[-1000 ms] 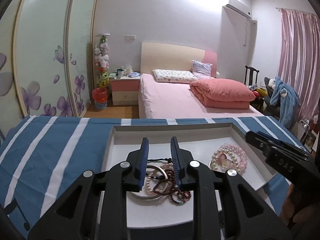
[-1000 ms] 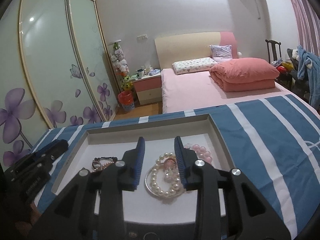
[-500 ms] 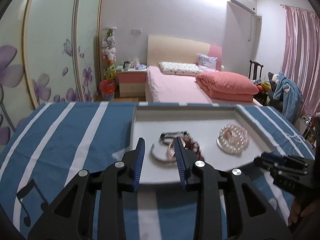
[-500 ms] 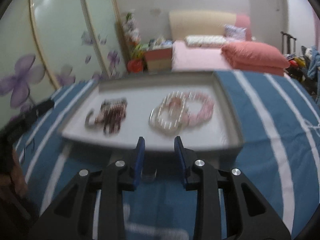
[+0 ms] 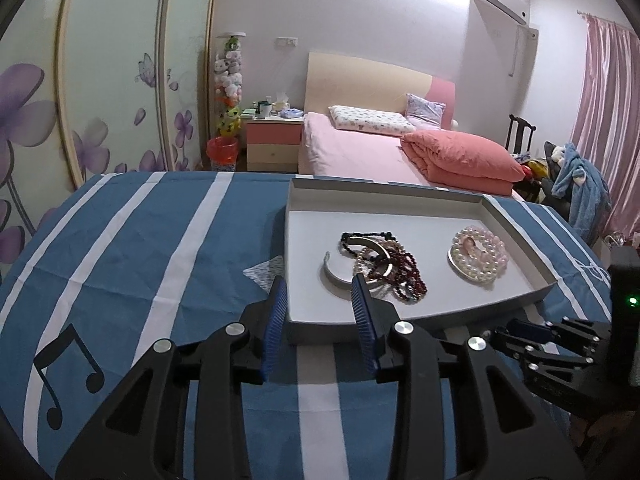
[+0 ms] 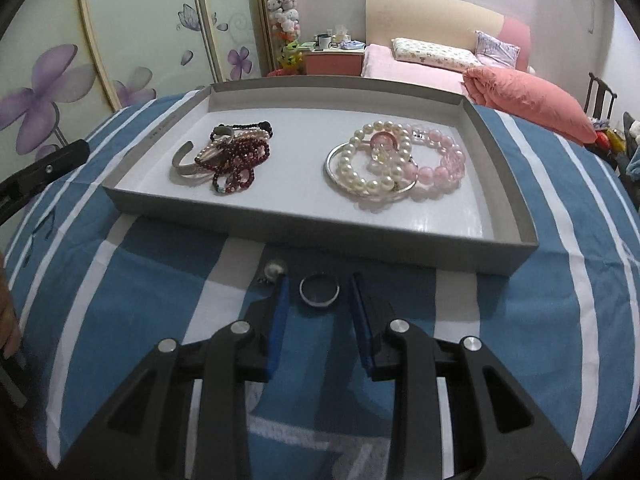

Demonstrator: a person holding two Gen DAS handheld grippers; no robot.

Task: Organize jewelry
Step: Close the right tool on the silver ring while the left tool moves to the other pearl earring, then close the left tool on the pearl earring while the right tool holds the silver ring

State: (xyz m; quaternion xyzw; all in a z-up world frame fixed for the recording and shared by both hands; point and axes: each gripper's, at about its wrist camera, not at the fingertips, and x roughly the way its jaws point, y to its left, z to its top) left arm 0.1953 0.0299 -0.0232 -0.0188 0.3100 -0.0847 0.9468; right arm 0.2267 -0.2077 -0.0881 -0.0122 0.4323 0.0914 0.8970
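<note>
Jewelry is lying in two heaps in a shallow grey tray (image 6: 316, 224) on the striped worktop (image 6: 520, 320): dark red beads and a silver cuff (image 6: 186, 162) left, pearl bracelets (image 6: 376, 160) right. Tilted steeply down, the right claw (image 6: 319, 292) is straddling a silver ring (image 6: 319, 289), pads apart and not touching it; a pearl earring (image 6: 274, 270) shows only here. The left claw (image 5: 320, 300) is opening, empty, at the tray's near corner.
</note>
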